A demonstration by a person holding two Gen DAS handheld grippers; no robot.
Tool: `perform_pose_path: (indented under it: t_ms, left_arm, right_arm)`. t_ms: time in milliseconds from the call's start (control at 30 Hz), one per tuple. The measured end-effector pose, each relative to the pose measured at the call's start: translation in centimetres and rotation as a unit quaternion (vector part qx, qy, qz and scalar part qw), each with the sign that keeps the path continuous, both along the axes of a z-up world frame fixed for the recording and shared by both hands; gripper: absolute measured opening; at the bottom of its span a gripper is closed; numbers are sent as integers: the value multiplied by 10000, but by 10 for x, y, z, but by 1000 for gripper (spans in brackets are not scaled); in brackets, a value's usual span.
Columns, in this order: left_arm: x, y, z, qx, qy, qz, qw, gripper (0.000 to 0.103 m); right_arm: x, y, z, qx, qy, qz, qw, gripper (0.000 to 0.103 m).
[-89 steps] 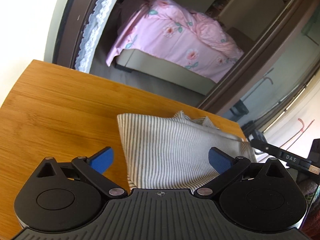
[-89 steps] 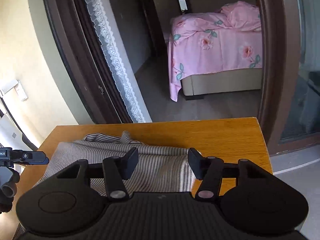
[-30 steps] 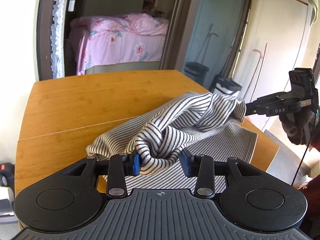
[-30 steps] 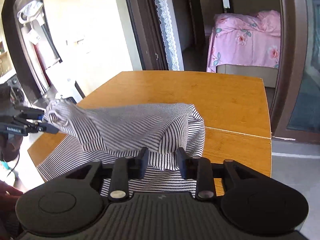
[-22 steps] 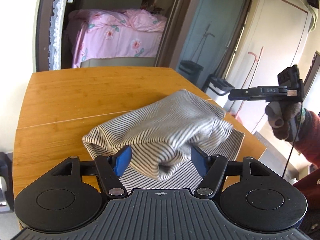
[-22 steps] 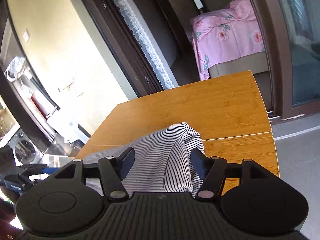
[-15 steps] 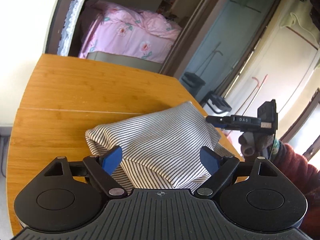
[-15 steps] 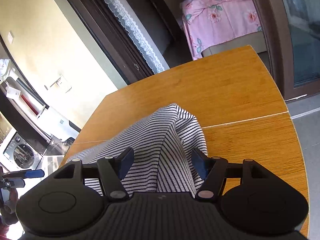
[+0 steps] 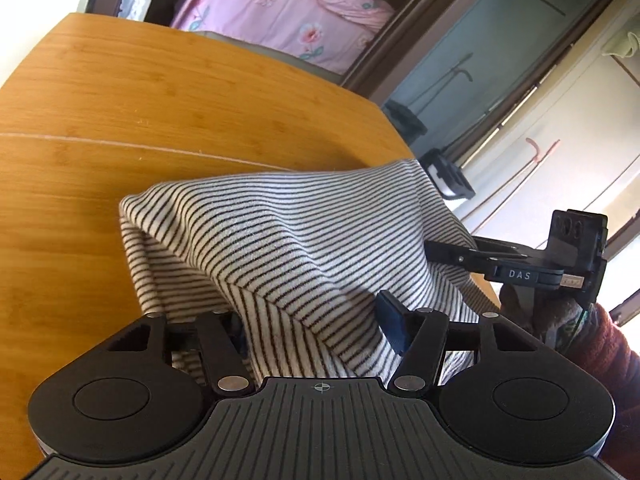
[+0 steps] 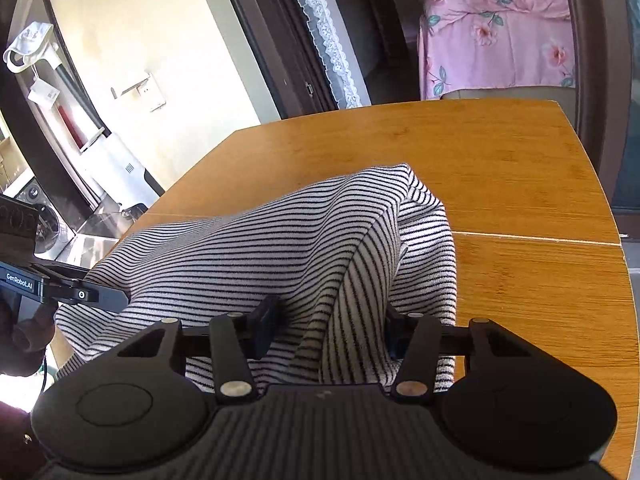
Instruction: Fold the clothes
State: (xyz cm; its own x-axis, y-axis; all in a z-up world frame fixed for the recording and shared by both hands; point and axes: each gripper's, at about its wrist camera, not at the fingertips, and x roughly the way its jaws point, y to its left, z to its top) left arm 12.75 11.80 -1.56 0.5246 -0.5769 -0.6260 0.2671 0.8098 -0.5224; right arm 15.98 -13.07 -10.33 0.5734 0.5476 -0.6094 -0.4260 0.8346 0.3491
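A black-and-white striped garment [image 9: 304, 240] lies in a humped fold on the wooden table [image 9: 120, 100]. My left gripper [image 9: 314, 324] is open at the garment's near edge; cloth drapes between the fingers and hides the left one. The right gripper [image 9: 432, 246] reaches in from the right, its tip against the cloth. In the right wrist view the garment [image 10: 248, 252] rises to a folded corner toward the table [image 10: 520, 160] middle. My right gripper [image 10: 328, 320] is open with striped cloth between its fingers. The left gripper [image 10: 116, 300] touches the cloth's left edge.
A seam [image 10: 540, 238] crosses the tabletop. The table's right edge [image 10: 624, 280] drops to the floor. Beyond a dark door frame [image 10: 280, 40] with a lace curtain stands a bed with pink floral bedding [image 10: 492, 32]. A dark red sleeve [image 9: 612, 352] shows behind the right gripper.
One second ago both grippers held the cloth lifted, then let go and opened wide. Since half a second ago both have moved lower and closer to the garment, fingers narrowing slightly around its edge.
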Motion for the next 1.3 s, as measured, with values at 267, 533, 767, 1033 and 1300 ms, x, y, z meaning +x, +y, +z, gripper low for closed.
perform_pose_path:
  t_ms: [267, 533, 767, 1033, 1300]
  left_arm:
    - [70, 9, 34, 289, -654, 580, 9958, 39]
    - [40, -2, 66, 332, -1158, 179, 9926, 39]
    - [29, 5, 17, 542, -657, 320, 9959, 42]
    - [1, 25, 32, 930, -992, 759, 9878, 67]
    - [-34, 12, 65, 138, -1307, 293, 9909, 83]
  right_arm:
    - [49, -2, 22, 613, -235, -332, 9973, 19]
    - [25, -19, 45, 667, -523, -203, 9962, 19]
    - [11, -14, -4, 137, -215, -371, 9990, 24]
    - [1, -5, -5, -212, -436, -330, 9983, 67]
    - [-8, 14, 7, -536, -764, -223, 9954, 103]
